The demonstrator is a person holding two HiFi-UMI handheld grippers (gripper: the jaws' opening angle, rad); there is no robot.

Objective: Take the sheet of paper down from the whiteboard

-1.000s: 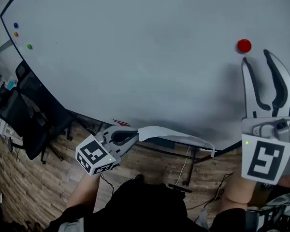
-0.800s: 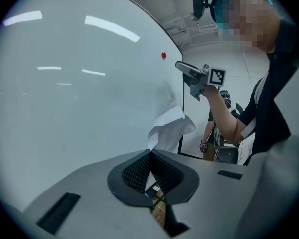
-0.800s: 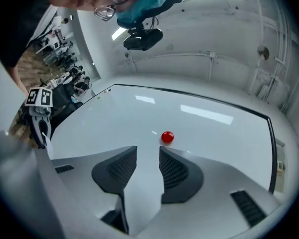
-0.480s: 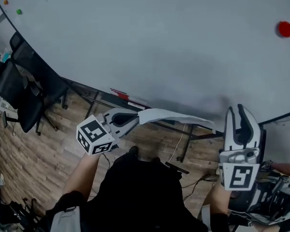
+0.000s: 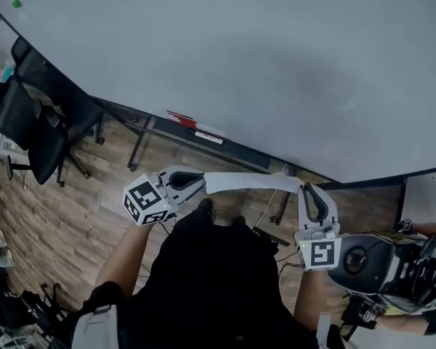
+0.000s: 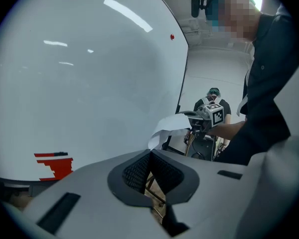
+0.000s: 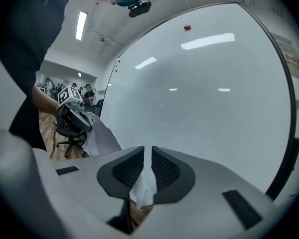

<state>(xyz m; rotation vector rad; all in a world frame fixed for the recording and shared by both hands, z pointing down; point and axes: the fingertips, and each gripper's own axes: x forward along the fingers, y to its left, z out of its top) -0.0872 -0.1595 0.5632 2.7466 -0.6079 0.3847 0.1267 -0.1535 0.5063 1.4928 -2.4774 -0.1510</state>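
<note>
Whiteboard (image 5: 276,64) behind: sheet of paper (image 5: 247,182), clamped in left gripper (image 5: 202,184), has come down clear. Right gripper (image 5: 303,188) jaws, just closing, flank its free end.

The large white whiteboard (image 5: 276,64) runs off the head view's top and right edges. At lower right a rounded black-and-white object (image 5: 370,264) is cut off, and I can't tell what it is. Far-off people (image 7: 46,86), at the right gripper view's left, are too small to make out.

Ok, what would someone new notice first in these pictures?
A white sheet of paper hangs stretched between two tongs, low in front of the person. The left tongs are shut on one end; the right tongs have just been closing with the other end between them. Behind spreads a big whiteboard.
</note>
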